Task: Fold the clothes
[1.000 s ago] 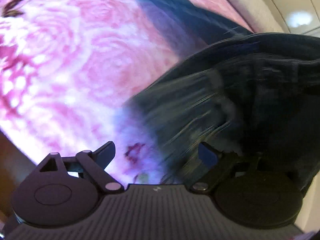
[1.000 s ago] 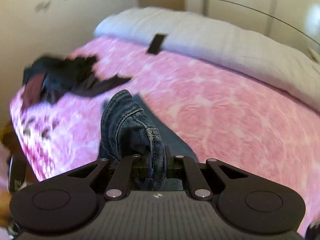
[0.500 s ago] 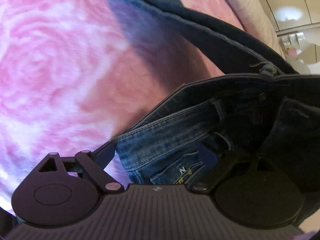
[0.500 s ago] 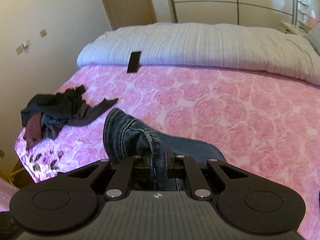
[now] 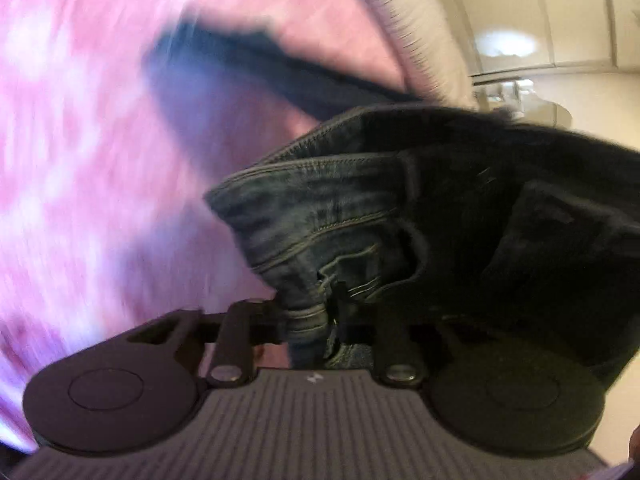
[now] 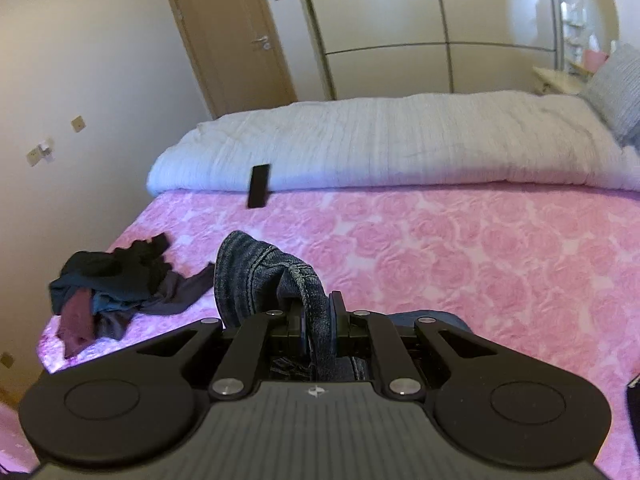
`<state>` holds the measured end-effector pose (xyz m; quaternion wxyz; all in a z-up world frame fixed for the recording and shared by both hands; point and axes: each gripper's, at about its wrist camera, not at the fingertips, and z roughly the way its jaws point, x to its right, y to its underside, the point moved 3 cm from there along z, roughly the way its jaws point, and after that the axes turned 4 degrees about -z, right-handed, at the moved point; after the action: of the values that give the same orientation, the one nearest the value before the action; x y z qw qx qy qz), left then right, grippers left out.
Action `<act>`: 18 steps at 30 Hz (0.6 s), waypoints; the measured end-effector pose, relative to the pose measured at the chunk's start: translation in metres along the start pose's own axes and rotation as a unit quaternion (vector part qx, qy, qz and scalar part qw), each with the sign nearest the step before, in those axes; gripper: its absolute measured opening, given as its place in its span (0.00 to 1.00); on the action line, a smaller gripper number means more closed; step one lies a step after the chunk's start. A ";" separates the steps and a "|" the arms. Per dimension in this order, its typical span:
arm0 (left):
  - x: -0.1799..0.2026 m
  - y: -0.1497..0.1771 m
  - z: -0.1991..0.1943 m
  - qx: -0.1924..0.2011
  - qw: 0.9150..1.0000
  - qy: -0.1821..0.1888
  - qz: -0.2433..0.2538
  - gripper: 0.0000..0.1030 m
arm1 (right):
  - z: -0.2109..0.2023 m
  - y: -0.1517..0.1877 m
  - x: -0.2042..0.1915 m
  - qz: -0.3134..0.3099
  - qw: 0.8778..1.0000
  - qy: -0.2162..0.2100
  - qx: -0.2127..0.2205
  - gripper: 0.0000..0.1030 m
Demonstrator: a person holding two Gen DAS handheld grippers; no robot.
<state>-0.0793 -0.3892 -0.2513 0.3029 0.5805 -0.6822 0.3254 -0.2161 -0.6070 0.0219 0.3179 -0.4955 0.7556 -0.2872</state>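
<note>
- Already both claws pinch the jeans (image 5: 320,216): left claw (image 5: 320,320) closing on a thin waistband edge, right claw (image 6: 320,320) clamped on denim.
- Heavy fabric hanging ahead (seams bunched) may slip free or drag across the bed (image 6: 480,260).

Left gripper (image 5: 308,322) closing; right gripper (image 6: 318,320) clamped.

The jeans (image 5: 344,216) are dark blue denim with lighter stitching along the seams. Their waist part hangs bunched in the air, with a folded edge pinched at the bottom, and one leg (image 5: 256,68) stretches away over the pink rose bedspread. In the right wrist view another bunched part of the jeans (image 6: 256,276) stands up in a hump above the bedspread
</note>
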 end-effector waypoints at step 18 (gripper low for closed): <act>0.289 -0.159 -0.315 0.248 0.839 0.024 0.484 0.10 | -0.120 -0.046 -0.115 0.057 0.976 -0.025 0.207 0.10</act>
<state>0.0477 -0.3284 0.1821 -0.0308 0.2238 -0.7655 0.6024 -0.2466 -0.5013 0.1554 0.4485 -0.3822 0.6985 -0.4061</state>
